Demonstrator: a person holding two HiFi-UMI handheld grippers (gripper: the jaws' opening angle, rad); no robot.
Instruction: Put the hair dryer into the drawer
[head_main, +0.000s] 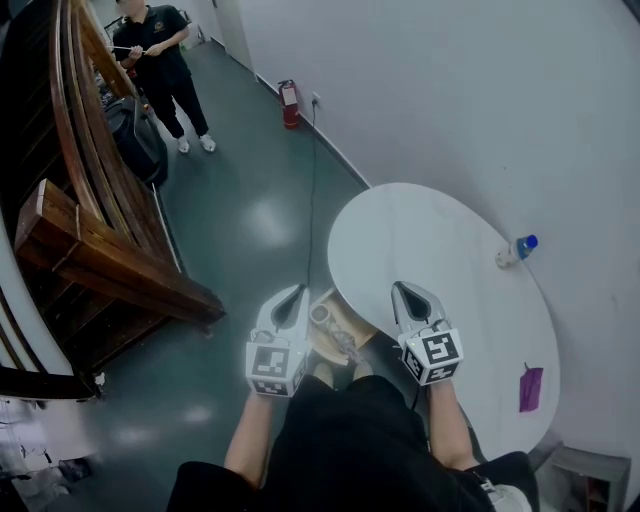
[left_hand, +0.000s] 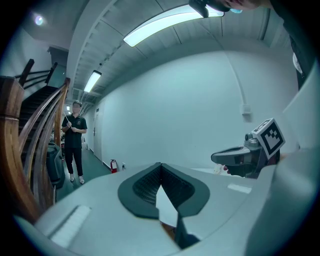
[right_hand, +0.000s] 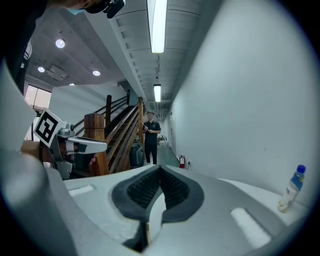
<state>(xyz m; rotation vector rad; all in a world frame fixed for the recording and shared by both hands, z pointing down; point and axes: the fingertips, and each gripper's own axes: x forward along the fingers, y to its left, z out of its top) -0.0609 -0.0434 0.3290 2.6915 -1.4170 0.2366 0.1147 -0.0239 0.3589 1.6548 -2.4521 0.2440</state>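
My left gripper (head_main: 296, 292) and right gripper (head_main: 403, 288) are held side by side in front of my lap, both pointing away from me, nearly level. Each one's jaws meet at the tip with nothing between them, in the left gripper view (left_hand: 160, 166) and in the right gripper view (right_hand: 160, 169). Between and below them stands a small wooden piece (head_main: 345, 345) with a pale grey object (head_main: 330, 322) lying on it. I cannot tell whether that is the hair dryer. No drawer can be made out. Each gripper view shows the other gripper from the side (left_hand: 222, 157) (right_hand: 95, 146).
A round white table (head_main: 440, 270) stands to my right against the wall, with a plastic bottle (head_main: 517, 248) and a purple scrap (head_main: 530, 388) on it. A wooden staircase (head_main: 100, 250) fills the left. A person (head_main: 160, 60) stands far down the corridor near a fire extinguisher (head_main: 289, 103).
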